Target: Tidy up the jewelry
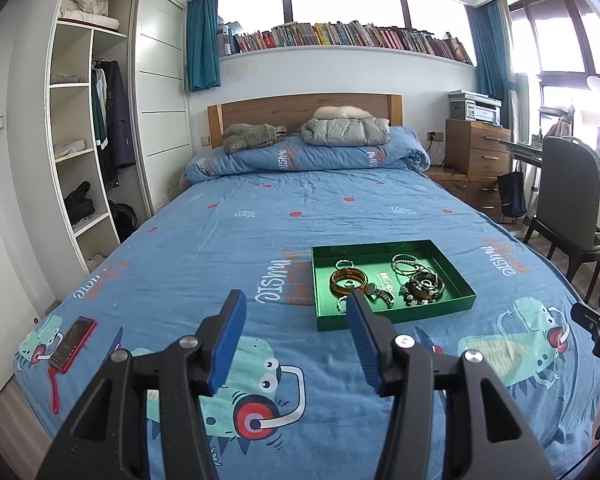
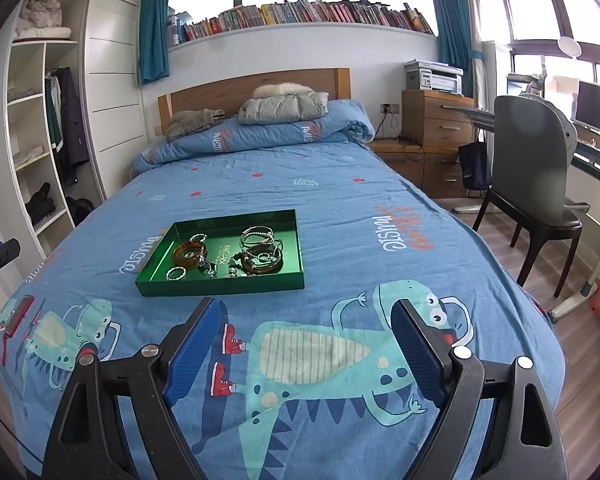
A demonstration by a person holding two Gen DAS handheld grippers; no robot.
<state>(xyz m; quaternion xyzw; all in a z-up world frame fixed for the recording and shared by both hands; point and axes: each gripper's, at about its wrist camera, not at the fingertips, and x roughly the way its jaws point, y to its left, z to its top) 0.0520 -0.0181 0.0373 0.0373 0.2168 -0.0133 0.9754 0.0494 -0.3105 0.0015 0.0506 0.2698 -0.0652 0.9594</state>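
Both grippers held above the foot end of the bed (image 1: 260,208), empty, well short of the tray (image 1: 396,318). Left gripper (image 1: 296,312) with fingers spread wide, nothing between the blue pads (image 1: 226,344); right pad tip overlapping the tray's near left corner in the left wrist view. Right gripper (image 2: 306,320) likewise spread wide, gripping nothing, over the dinosaur print near the foot edge.

Green tray (image 2: 220,286) flat on the blue cover, about mid-bed, slightly toward the right edge. Inside: amber bangle (image 1: 349,281) at left with a small ring within it, silver rings (image 1: 342,304) by the near left corner, thin wire bangles (image 1: 406,264) toward the far right, dark beaded bracelets (image 1: 426,286) at near right, a watch (image 1: 378,294) in the middle.

Red phone (image 1: 72,338) with red strap near the bed's left edge, well apart from the tray.
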